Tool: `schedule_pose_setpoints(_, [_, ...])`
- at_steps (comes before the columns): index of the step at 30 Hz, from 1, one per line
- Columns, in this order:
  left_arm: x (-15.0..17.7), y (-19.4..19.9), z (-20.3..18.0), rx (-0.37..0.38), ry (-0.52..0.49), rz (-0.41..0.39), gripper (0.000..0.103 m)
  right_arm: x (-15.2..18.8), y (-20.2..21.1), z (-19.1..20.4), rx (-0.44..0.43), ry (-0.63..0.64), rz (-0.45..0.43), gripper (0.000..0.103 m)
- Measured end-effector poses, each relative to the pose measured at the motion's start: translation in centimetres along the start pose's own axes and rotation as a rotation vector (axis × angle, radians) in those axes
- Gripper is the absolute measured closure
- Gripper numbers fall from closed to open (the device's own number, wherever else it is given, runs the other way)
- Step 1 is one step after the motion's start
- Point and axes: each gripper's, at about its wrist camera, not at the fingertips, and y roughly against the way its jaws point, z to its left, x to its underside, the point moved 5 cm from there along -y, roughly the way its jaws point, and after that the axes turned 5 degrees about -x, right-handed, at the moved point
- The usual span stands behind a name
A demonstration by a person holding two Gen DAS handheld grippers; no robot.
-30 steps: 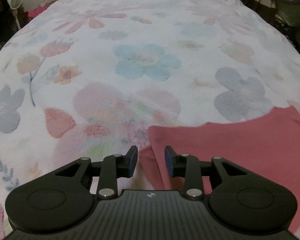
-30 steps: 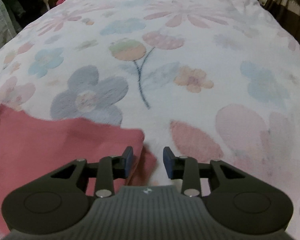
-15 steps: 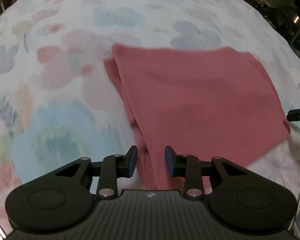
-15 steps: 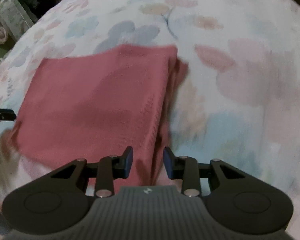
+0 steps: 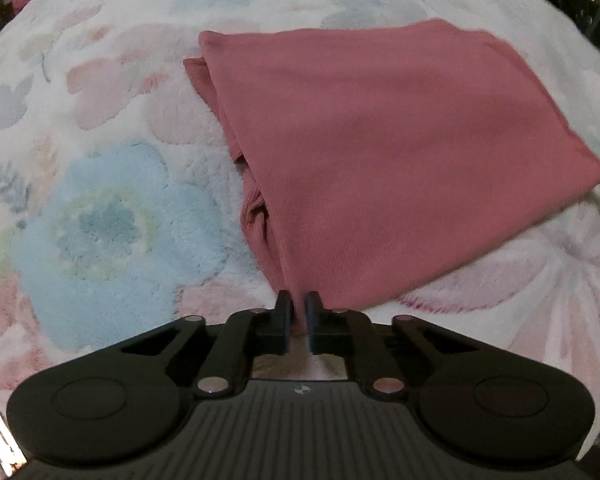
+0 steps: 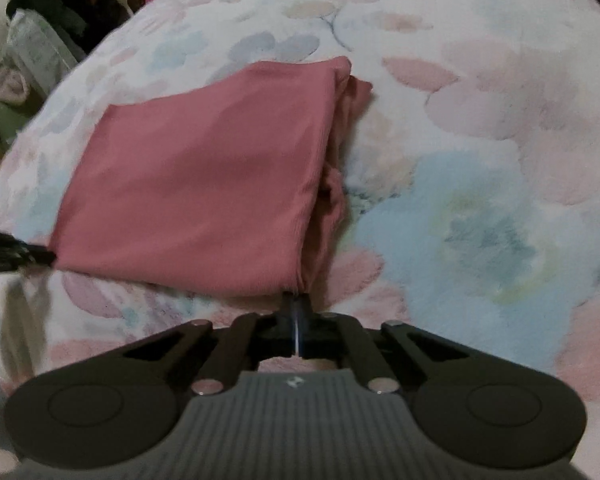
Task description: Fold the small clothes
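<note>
We are pinching the pink garment (image 5: 380, 152) at two of its near corners, one in each hand. Our left gripper (image 5: 298, 312) is squeezing a thin bunch of the cloth's near corner between its fingertips (image 5: 283, 308), with only a narrow slit showing between the jaws and the fabric filling it. Our right gripper (image 6: 296, 308) is pressing its jaws almost fully together on the other near corner, where the fabric is gathering into a point just ahead of the tips.

The garment is lying folded and mostly flat on the floral fleece blanket (image 5: 112, 216), stretching away from both grippers. Seen from the left gripper, it is spreading forward and to the right, with a ribbed under-layer peeking out along its left edge. Seen from the right gripper (image 6: 204, 176), it is spreading forward and to the left, with the same bunched layers showing along its right edge. A large pale blue flower (image 6: 480, 232) on the blanket is sitting just to the outside of each gripper. At the garment's far side corner, the dark tip of the opposite gripper (image 6: 16, 254) is showing at the frame edge.
</note>
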Motion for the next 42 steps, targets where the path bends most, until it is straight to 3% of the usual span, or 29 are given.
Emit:
schedule_pose_setpoints(6, [0.6, -1.8, -0.1, -0.028, 0.008, 0.04, 0.093, 2.5, -2.9, -2.0, 0.051, -0.046, 0.085, 0.103])
schedule_pose_setpoints(9, [0.6, -0.7, -0.7, -0.048, -0.049, 0.068, 0.084, 3.0, -2.4, -2.6, 0.031, -0.094, 0.066, 0.103])
schedule_pose_setpoints(12, [0.5, 0.8, -0.4, -0.043, -0.068, 0.058, 0.079, 2.7, -0.9, -2.3, 0.036, -0.06, 0.047, 0.101])
schedule_pose_setpoints(13, [0.3, 1.4, -0.2, -0.031, -0.061, 0.045, 0.077, 2.4, -0.2, -2.1, 0.036, -0.049, 0.032, 0.093])
schedule_pose_setpoints(14, [-0.1, 1.8, 0.1, -0.025, -0.05, 0.029, 0.074, 2.1, 0.3, -2.1, 0.035, -0.045, 0.017, 0.078])
schedule_pose_setpoints(16, [-1.1, 2.6, 0.6, -0.023, -0.033, -0.01, 0.071, 1.1, 1.2, -1.8, 0.028, -0.048, -0.027, 0.062])
schedule_pose_setpoints(20, [-3.6, 2.7, 1.8, -0.038, 0.025, -0.073, 0.069, -1.9, 1.7, -1.7, 0.009, -0.07, -0.102, 0.054])
schedule_pose_setpoints(24, [-6.7, 2.2, 2.3, -0.045, 0.101, -0.139, 0.069, -5.1, 0.9, -2.5, -0.012, -0.131, -0.188, 0.057])
schedule_pose_setpoints(29, [-10.4, -0.2, 3.2, -0.027, 0.178, -0.163, 0.069, -9.8, -1.1, -4.1, -0.057, -0.299, -0.283, 0.056])
schedule_pose_setpoints(35, [-12.8, -3.4, 3.8, -0.044, 0.171, -0.126, 0.069, -13.8, -4.8, -7.4, -0.108, -0.449, -0.278, 0.054])
schedule_pose_setpoints(37, [-13.1, -4.3, 4.1, -0.043, 0.169, -0.109, 0.069, -14.7, -6.2, -8.3, -0.125, -0.479, -0.268, 0.048])
schedule_pose_setpoints(42, [-13.4, -5.7, 4.4, -0.035, 0.157, -0.087, 0.069, -15.4, -9.4, -9.8, -0.17, -0.528, -0.232, 0.045])
